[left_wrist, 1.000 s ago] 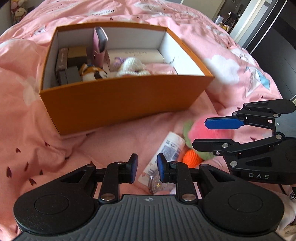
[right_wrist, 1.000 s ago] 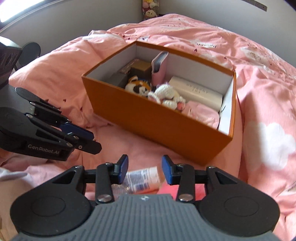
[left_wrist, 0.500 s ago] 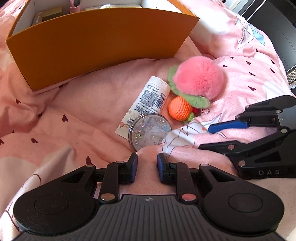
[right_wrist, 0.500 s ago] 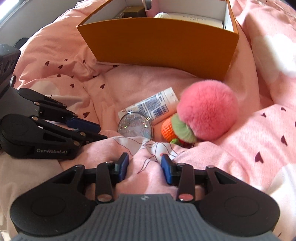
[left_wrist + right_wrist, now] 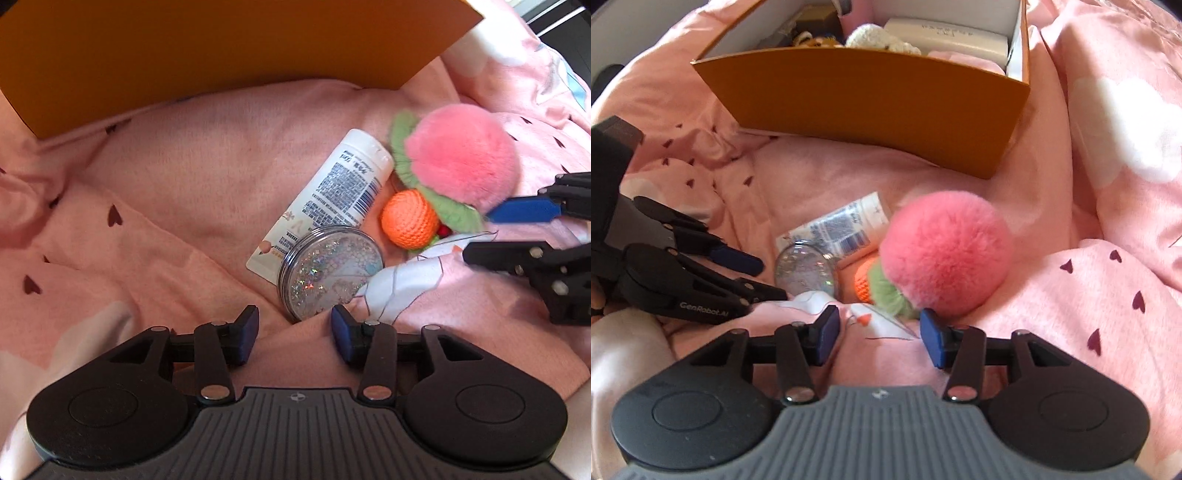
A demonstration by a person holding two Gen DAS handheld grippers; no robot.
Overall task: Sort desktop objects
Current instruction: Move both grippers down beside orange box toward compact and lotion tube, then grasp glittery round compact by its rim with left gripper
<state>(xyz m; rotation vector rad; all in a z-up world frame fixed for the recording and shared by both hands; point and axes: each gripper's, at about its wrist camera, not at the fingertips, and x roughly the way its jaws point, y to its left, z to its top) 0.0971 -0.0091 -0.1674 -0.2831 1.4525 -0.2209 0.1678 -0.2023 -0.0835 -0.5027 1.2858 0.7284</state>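
On the pink bedding lie a round glitter case (image 5: 330,271), a white tube (image 5: 332,195), an orange crocheted ball (image 5: 410,218) and a fluffy pink plush ball (image 5: 461,158) with green leaves. My left gripper (image 5: 294,334) hangs just short of the glitter case (image 5: 805,267), its jaws opening with only bedding between them. My right gripper (image 5: 879,334) points down just short of the pink plush ball (image 5: 945,251), its jaws opening too and nothing held. Each gripper shows in the other's view, the left gripper (image 5: 764,277) at left and the right gripper (image 5: 487,232) at right.
An orange cardboard box (image 5: 879,107) stands just beyond the objects, with plush toys, a white box and other items inside. Its front wall (image 5: 221,55) fills the top of the left wrist view. Rumpled pink bedding (image 5: 1108,295) with heart and cloud prints surrounds everything.
Both grippers have come down and tilted toward the objects on the bedding, which now look larger and nearer. Both pairs of jaws have spread wider. The box interior has left the left wrist view.
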